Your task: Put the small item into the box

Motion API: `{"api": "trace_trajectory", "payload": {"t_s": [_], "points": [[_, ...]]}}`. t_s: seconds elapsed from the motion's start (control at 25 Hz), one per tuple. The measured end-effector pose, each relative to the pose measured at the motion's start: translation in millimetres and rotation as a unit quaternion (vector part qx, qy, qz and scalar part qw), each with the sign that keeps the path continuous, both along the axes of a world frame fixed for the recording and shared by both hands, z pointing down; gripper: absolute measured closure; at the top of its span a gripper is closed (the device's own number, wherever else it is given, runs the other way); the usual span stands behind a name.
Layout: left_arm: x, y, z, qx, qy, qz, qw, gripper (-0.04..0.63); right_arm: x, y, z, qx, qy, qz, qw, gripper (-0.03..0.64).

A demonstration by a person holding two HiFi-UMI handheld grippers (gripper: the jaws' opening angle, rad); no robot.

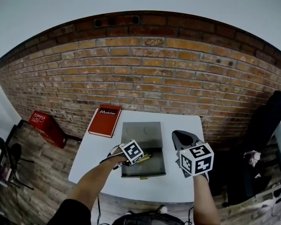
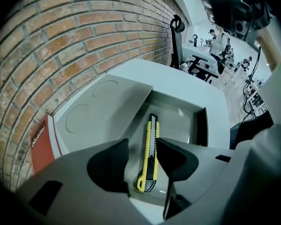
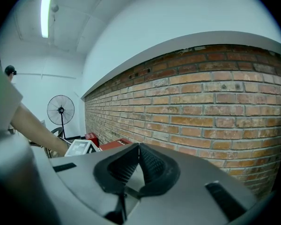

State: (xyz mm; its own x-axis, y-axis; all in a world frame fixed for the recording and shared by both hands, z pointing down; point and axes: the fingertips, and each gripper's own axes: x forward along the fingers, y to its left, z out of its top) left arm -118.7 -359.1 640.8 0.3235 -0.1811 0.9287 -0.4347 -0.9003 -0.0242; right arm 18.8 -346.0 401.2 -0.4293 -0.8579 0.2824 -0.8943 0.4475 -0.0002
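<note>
A yellow and black utility knife (image 2: 149,154) lies flat on the floor of the open grey box (image 2: 180,108). My left gripper (image 2: 141,145) hangs just above it, open, its two fingers standing either side of the knife without touching it. In the head view the left gripper (image 1: 146,158) is over the box (image 1: 143,172) in the middle of the white table (image 1: 182,184), and a bit of the knife (image 1: 144,159) shows at its tip. My right gripper (image 1: 177,134) is held up to the right of the box, shut with nothing in it, and in its own view the right gripper (image 3: 138,147) faces the brick wall.
The box's lid (image 1: 141,133) lies open and flat behind the tray. A red book (image 1: 104,120) rests at the table's far left corner. On the floor to the left stands a red crate (image 1: 43,123). A black chair (image 1: 268,121) stands at the right, by the brick wall.
</note>
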Motion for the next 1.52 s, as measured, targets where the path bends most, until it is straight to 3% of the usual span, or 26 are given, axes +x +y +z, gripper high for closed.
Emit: {"api": "trace_trajectory", "payload": {"t_s": [0.36,0.64,0.92,1.08,1.4,1.52], "points": [[-5.4,-20.8,-46.3,0.050,0.061,-0.052,0.9955,0.414,-6.1,-2.1,-2.3,0.003,-0.004,-0.009,1.000,0.597],[-6.8,-34.9,-95.0,0.083,0.130,-0.101,0.9828,0.439,-8.7,-3.8,-9.7,0.007,-0.020,-0.011,1.000,0.597],[-8.2,-34.9,-132.9,0.123,0.169,-0.109,0.9718,0.479,-11.7,-2.3,-16.9,0.012,-0.027,-0.017,0.999,0.597],[-13.0,-39.0,-158.1,0.152,0.202,-0.135,0.9580,0.496,-12.5,-1.5,-20.8,0.015,-0.027,-0.018,0.999,0.597],[-22.8,-45.6,-223.2,0.240,0.265,-0.178,0.9166,0.516,-11.7,-1.1,-32.4,0.029,-0.033,-0.018,0.999,0.597],[-29.2,-43.1,-238.0,0.256,0.285,-0.193,0.9032,0.520,-12.2,-0.4,-35.5,0.033,-0.030,-0.019,0.999,0.597]]}}
